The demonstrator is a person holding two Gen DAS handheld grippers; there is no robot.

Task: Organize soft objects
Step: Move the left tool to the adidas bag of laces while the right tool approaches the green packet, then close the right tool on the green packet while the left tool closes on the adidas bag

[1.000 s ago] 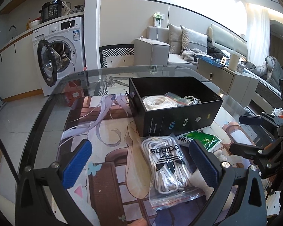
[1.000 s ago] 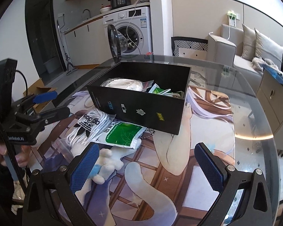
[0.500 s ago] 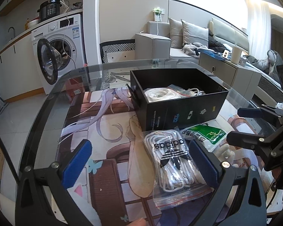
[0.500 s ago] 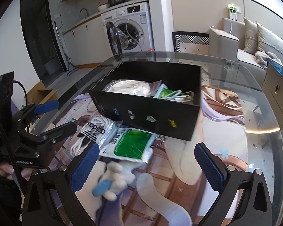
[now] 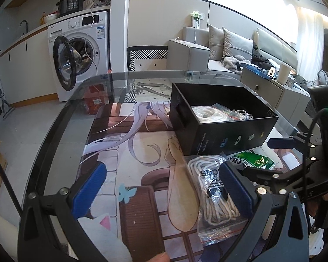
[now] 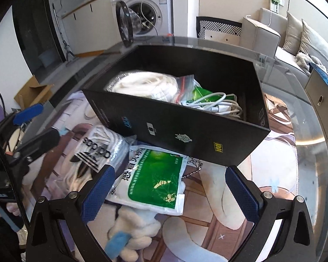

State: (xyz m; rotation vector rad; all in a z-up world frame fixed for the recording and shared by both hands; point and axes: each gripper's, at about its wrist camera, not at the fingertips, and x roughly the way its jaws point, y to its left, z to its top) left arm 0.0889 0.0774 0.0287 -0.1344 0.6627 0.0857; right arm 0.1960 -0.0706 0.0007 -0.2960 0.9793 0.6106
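Closer now, the right tongs (image 6: 167,191) gape wide over the green packet (image 6: 155,176); left tongs (image 5: 161,190) gape too, empty.

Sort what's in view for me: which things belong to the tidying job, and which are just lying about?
Job: black box, bag of white rope, green packet, plush toy, rope and cables already boxed.

Lying about: washing machine, sofa, cardboard box.

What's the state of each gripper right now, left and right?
Left gripper: open, holding nothing, above the bagged rope.
Right gripper: open, holding nothing, over the green packet.
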